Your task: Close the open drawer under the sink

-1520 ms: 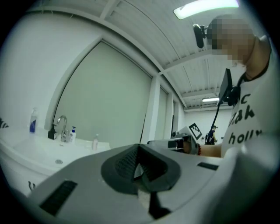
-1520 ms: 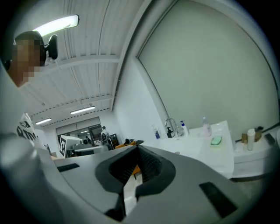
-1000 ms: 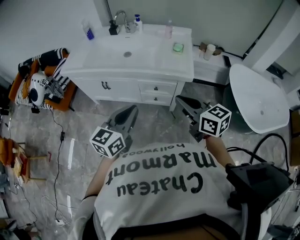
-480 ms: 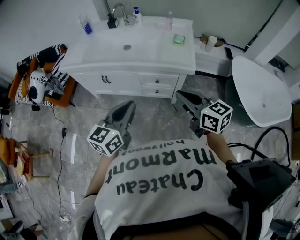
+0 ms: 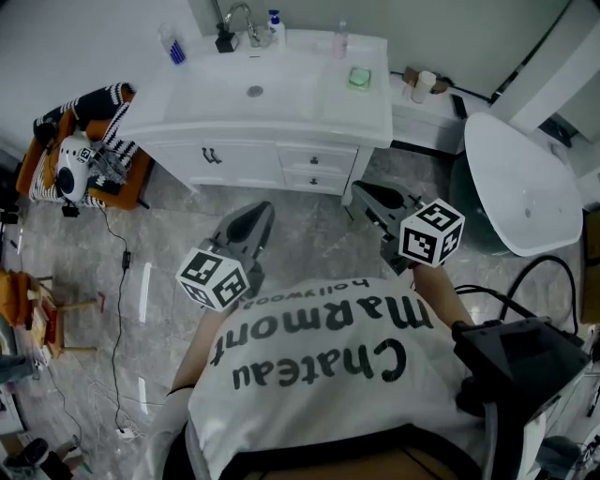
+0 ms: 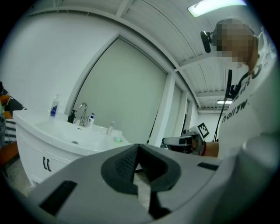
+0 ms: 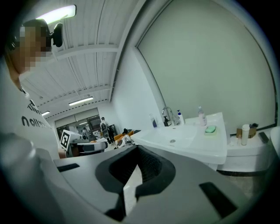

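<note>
A: White vanity (image 5: 187, 112) first: where are its drawers?
B: Two small drawers (image 5: 317, 160) sit under its right half, fronts seemingly flush.
A: And the tools?
B: Left tool (image 5: 255, 214) is in front of the vanity, well clear, pinched together on nothing. Right tool (image 5: 364, 195), before the vanity's right corner, is likewise closed and empty.

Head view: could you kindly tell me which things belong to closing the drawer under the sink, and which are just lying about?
Job: sink cabinet, its drawers, left gripper, right gripper, both shut.
Lying about: green soap, pump bottle, toilet, cluttered orange chair.
</note>
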The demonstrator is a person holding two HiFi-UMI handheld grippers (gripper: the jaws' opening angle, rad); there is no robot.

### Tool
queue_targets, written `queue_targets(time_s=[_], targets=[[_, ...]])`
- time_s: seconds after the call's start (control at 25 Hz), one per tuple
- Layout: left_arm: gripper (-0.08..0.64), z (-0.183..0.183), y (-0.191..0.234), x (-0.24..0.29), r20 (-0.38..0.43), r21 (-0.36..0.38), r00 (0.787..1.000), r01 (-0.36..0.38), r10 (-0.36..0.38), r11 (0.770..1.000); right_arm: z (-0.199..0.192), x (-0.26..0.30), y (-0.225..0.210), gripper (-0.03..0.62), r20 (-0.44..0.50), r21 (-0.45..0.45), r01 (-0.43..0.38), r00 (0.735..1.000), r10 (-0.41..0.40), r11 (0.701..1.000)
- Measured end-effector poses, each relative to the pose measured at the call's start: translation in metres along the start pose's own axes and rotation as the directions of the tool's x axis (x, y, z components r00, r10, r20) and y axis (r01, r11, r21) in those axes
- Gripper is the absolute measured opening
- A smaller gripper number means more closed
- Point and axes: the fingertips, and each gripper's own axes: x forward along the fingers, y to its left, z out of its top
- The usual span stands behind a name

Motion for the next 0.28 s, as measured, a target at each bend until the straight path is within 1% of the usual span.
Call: queue_targets(time_s=[0.28], targets=[[0.008, 0.0001, -0.0001, 0.0012, 0.007, 0.001, 1.0, -0.006, 0.006, 1.0, 0.0004, -0.0009, -0.0017, 0.011, -0.003, -0.027, 0.002, 1.0, -0.003, 1.0]])
